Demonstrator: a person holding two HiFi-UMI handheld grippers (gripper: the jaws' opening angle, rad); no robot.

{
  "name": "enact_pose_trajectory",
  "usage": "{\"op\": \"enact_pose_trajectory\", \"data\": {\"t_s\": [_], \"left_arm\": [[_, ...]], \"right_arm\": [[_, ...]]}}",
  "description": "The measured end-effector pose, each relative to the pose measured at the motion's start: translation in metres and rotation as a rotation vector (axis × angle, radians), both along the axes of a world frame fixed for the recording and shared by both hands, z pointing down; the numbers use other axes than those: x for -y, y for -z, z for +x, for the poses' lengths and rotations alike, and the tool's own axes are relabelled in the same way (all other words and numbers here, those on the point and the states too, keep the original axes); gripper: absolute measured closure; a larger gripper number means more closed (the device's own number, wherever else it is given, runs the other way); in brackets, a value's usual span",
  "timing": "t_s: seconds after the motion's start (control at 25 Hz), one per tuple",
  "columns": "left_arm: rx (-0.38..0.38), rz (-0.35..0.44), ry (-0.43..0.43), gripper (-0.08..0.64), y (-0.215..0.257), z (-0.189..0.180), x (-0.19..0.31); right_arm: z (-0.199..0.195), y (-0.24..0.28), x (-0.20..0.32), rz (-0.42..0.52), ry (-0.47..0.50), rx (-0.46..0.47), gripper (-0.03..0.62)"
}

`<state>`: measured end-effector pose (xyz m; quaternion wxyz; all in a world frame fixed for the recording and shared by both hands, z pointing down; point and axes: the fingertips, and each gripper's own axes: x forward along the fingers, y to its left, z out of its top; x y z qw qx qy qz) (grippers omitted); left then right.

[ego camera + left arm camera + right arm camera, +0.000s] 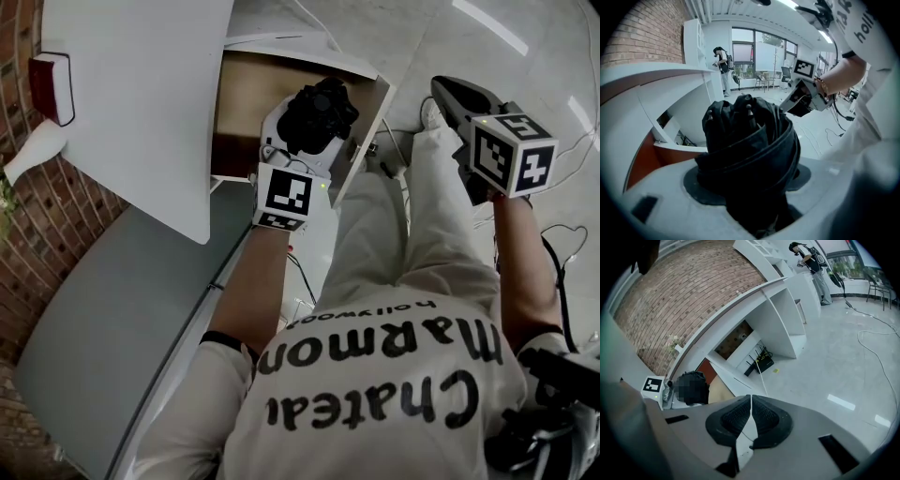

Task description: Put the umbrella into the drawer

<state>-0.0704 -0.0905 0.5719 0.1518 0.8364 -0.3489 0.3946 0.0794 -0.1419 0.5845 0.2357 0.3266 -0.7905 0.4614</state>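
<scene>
My left gripper (750,185) is clamping its jaws mid-body on the folded umbrella (747,138), probably light and squashy, over the drawer (246,122) at twelve o'clock. My right gripper (750,417) is holding its jaws together, empty.

A: The umbrella (747,140) is made of black cloth, folded tight and creased. A faint sheen is noted.
B: Confirmed. The shell of the left gripper (749,180) is read as pale grey plastic, smooth and matt.
A: On the right gripper (750,404), the pads (736,418) are seen as dark, ribbed and rubber-like.
B: The drawer (239,122) is lined in tan wood-look board, matt. Its edges are coated white and smooth.
A: The wall (693,291) is laid in rough, matt brick.
B: The floor (843,357) is polished, and light streaks are reflected in it.
A: The desk top (103,309) is finished grey and smooth, with low gloss. The trousers (403,234) are cut from plain pale cloth.
</scene>
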Motion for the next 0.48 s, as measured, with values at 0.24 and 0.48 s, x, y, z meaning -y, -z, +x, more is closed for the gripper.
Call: {"op": "enact_pose_trajectory", "data": {"t_s": [0.24,0.48], "left_arm": [[0.091,-0.103,0.031,0.260,-0.036,-0.015,-0.011],[0.103,-0.150,0.060,0.258,-0.054,-0.019,-0.011]], "right_arm": [[0.002,-0.009,-0.004,-0.012,0.000,-0.002,0.572],[0.004,-0.022,-0.007,-0.026,0.013,-0.011,0.572]]}}
